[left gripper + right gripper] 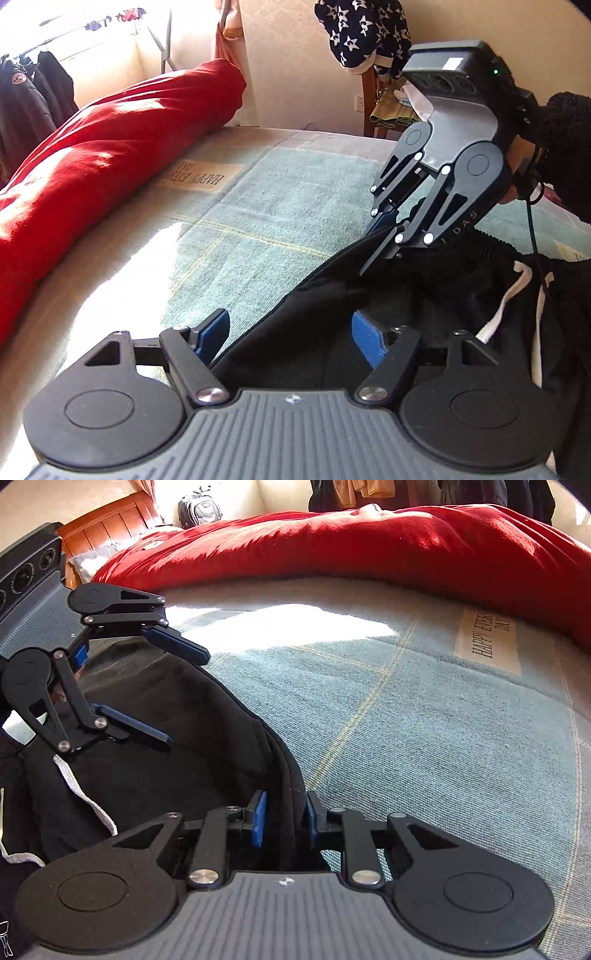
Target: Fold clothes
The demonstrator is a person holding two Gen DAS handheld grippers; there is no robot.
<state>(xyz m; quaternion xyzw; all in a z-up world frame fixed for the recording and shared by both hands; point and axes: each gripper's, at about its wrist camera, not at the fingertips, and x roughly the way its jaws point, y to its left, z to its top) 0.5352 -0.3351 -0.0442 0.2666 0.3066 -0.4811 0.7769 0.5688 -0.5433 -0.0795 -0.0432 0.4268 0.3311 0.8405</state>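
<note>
A black garment (424, 295) (166, 775) with white drawstrings (506, 302) (85, 794) lies bunched on the bed. My right gripper (284, 812) is shut on a fold at the garment's edge, the cloth pinched between its blue pads (258, 823). In the left wrist view the right gripper (373, 254) comes down from the upper right, held by a hand in a black sleeve. My left gripper (290, 321) (186, 699) stands wide open over the same edge, with cloth lying between its fingers but not clamped.
A rolled red duvet (110, 147) (369, 546) runs along the far side of the blue-green checked bed sheet (277, 206) (443, 738). A wooden chair (369, 103) carrying a star-patterned garment (362, 33) stands by the wall. A backpack (199, 507) sits beyond the headboard (107, 520).
</note>
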